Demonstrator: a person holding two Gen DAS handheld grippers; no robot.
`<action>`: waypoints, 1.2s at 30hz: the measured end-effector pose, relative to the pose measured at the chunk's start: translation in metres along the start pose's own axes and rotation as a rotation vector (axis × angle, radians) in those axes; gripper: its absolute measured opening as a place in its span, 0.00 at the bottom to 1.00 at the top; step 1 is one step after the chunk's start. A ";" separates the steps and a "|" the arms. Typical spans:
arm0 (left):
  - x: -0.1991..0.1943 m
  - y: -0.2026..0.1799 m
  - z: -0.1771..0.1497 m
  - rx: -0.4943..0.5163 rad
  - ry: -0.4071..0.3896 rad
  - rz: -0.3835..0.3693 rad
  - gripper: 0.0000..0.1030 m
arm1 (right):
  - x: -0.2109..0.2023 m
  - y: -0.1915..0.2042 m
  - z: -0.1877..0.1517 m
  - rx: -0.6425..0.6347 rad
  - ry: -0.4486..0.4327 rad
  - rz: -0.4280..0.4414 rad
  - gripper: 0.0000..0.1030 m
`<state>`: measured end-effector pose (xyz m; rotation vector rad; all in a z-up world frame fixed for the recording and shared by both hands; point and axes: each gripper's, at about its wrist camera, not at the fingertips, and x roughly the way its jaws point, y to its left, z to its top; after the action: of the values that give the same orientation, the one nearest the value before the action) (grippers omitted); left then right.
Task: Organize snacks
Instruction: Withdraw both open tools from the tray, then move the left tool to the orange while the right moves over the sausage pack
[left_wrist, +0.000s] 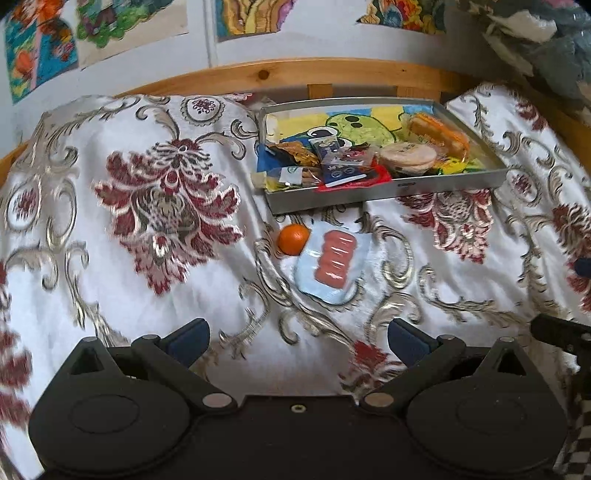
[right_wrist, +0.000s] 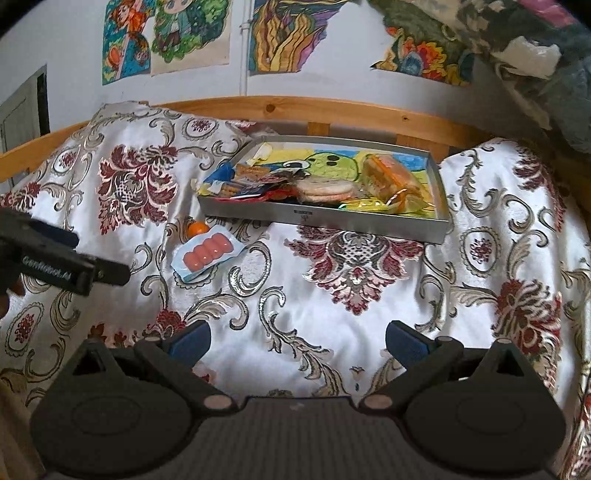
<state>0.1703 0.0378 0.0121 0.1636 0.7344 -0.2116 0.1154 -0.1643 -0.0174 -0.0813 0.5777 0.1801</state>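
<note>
Satin bedspread (left_wrist: 155, 280), white with dark red flowers and silver scrolls, covers the bed in both views. On it, near the wooden bed rail (left_wrist: 258, 75), lies a shallow metal tray (left_wrist: 388, 192) whose bottom shows a colourful drawing of a green figure. Inside the tray are several snacks: a round pale biscuit pack (left_wrist: 408, 157), an orange pack (left_wrist: 437, 136) at the right, cookies (left_wrist: 295, 153) at the left, and some small wrapped pieces that are too small to name.

In front of the tray, on the bedspread, two things are outside it. A small orange fruit (left_wrist: 293, 239) lies just beside the tray's near left corner. Touching it, a little closer to the camera, is a sausage pack (left_wrist: 334, 260), pale blue with four pink sausages, lying flat and a bit tilted.

Left hand-held gripper (left_wrist: 298, 341) has its fingers spread wide and holds nothing; it hovers over the bedspread, and the sausage pack is ahead of it. Right hand-held gripper (right_wrist: 298, 341) is also spread and empty, over the bedspread in front of the tray. In the right wrist view the left hand-held gripper appears at the left edge, well apart from the sausage pack (right_wrist: 207, 254). Colourful drawings (right_wrist: 166, 33) hang on the wall behind the bed.
</note>
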 end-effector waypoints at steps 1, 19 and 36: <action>0.004 0.002 0.003 0.021 0.000 0.008 0.99 | 0.003 0.002 0.002 -0.004 0.004 0.003 1.00; 0.070 0.051 0.037 -0.037 -0.088 0.236 0.99 | 0.106 0.064 0.053 -0.024 0.028 0.069 1.00; 0.072 0.087 0.042 -0.216 -0.102 0.256 0.99 | 0.176 0.113 0.071 -0.028 0.039 0.018 1.00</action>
<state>0.2709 0.1026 0.0006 0.0393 0.6234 0.1031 0.2762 -0.0188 -0.0581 -0.1069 0.6155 0.2044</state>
